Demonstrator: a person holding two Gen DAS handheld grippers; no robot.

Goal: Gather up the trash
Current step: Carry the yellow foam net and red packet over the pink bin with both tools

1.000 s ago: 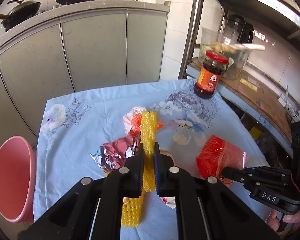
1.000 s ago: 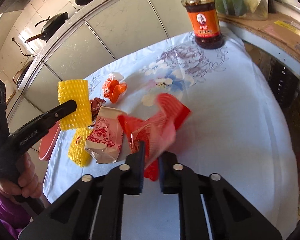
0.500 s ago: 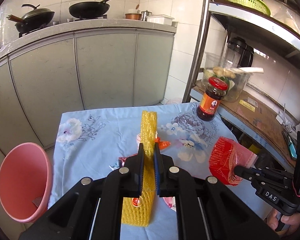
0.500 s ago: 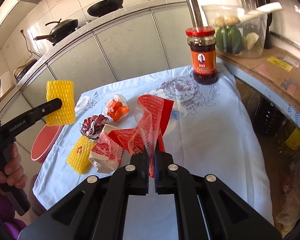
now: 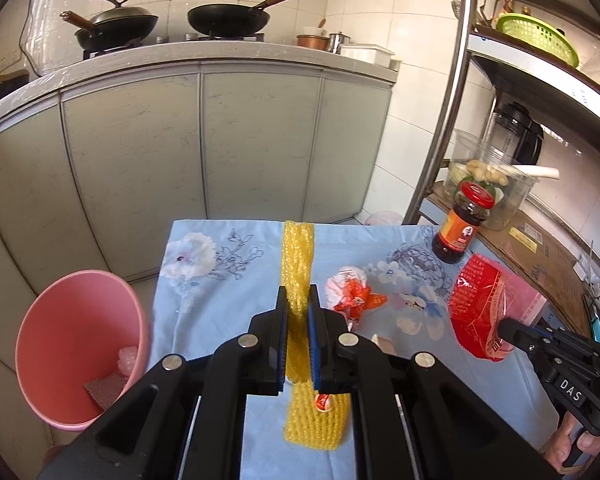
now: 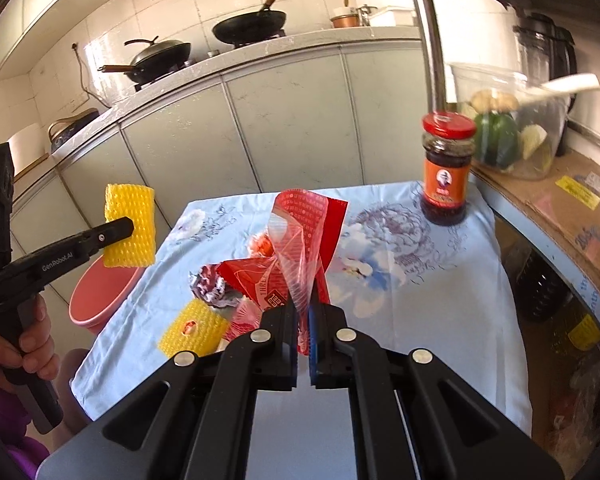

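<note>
At nine o'clock a pink bin (image 5: 80, 344) stands beside the worktop (image 5: 228, 312). The left gripper (image 5: 298, 320) has its jaws clenched on a yellow foam net (image 5: 298, 264), lifted above the cloth. At three o'clock, the right gripper (image 6: 304, 320) pinches a red plastic bag (image 6: 300, 240).

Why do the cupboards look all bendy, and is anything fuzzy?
In both wrist views the fisheye lens bows the cupboard doors and darkens the corners. In the left wrist view the yellow foam net in the left gripper looks sharp. In the right wrist view the red plastic bag in the right gripper looks slightly smeared, and the wall tiles glare.
</note>
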